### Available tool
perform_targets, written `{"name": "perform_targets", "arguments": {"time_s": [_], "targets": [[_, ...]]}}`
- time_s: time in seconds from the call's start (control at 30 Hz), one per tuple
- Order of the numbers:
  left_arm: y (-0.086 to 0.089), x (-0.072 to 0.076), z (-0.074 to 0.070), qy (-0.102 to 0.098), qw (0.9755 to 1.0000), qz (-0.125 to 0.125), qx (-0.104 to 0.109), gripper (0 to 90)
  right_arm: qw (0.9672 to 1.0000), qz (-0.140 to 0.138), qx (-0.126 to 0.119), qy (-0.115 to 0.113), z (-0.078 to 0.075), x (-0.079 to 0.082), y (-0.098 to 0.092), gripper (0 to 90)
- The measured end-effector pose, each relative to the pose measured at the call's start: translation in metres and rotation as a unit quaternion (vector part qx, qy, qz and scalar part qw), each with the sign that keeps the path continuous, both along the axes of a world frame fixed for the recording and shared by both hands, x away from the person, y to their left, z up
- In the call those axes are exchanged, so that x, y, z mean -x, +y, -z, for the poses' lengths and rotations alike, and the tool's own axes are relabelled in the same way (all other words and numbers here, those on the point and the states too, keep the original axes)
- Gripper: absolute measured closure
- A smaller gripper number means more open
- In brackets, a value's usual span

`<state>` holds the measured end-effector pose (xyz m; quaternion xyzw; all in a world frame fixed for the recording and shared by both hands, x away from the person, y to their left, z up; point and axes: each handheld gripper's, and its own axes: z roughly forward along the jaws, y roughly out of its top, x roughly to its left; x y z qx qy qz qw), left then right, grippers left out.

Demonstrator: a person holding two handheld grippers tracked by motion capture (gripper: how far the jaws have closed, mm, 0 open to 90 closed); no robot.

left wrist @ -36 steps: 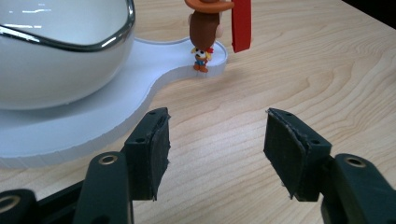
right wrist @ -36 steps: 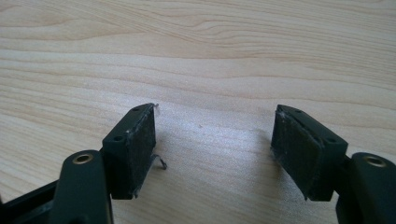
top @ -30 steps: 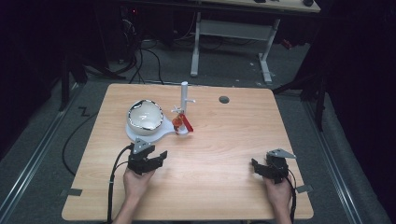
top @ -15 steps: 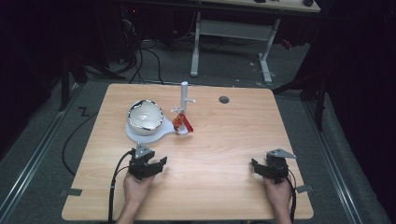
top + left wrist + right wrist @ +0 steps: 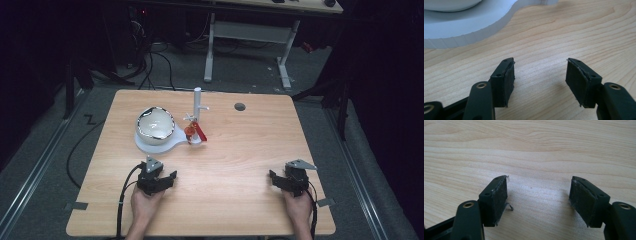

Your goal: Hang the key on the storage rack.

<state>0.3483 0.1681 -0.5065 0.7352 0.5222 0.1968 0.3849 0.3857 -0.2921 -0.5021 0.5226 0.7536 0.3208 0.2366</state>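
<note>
A white bowl with a dark rim (image 5: 155,122) sits on a flat white base (image 5: 148,145) at the table's left middle. At the base's right end rises a white post (image 5: 197,106), with a small red and orange piece (image 5: 195,132) at its foot. My left gripper (image 5: 167,177) rests low over the wood just in front of the base, open, nothing between its pads. From the left gripper view (image 5: 540,72) the base's edge (image 5: 474,28) lies close ahead. My right gripper (image 5: 275,179) stays near the front right, open over bare wood (image 5: 539,192).
The wooden table (image 5: 240,150) has a small dark round spot (image 5: 240,106) near its far edge. Cables trail from both grippers over the front edge. Beyond the table stand a white desk frame (image 5: 247,35) and floor cables.
My left gripper has drawn back slightly toward the table's near edge, away from the white base. The right gripper has kept still.
</note>
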Motion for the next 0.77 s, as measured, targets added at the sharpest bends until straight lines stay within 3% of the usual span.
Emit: {"name": "perform_targets", "arguments": {"time_s": [0.23,0.27,0.3,0.33,0.37,0.77], "targets": [[-0.002,0.000,0.000,0.002,0.9999,0.001,-0.012,37.2,1.0000,0.000,0.000,0.000,0.000,0.000,0.000,31.2],[-0.003,0.000,0.000,0.001,0.9998,0.001,-0.018,37.2,1.0000,0.000,0.000,0.000,0.000,0.000,0.000,31.2],[-0.007,0.000,0.000,-0.001,0.9993,0.000,-0.038,35.2,1.0000,0.000,0.000,0.000,0.000,0.000,0.000,31.2],[-0.007,0.000,0.000,-0.001,0.9993,0.000,-0.038,34.6,1.0000,0.000,0.000,0.000,0.000,0.000,0.000,31.2],[-0.011,0.001,0.000,-0.004,0.9983,0.002,-0.057,33.1,1.0000,0.000,0.001,-0.001,0.000,0.000,0.000,31.2],[-0.011,0.000,0.001,-0.001,0.9986,0.000,-0.053,30.6,1.0000,0.000,0.000,0.000,0.000,0.000,0.000,31.2]]}}
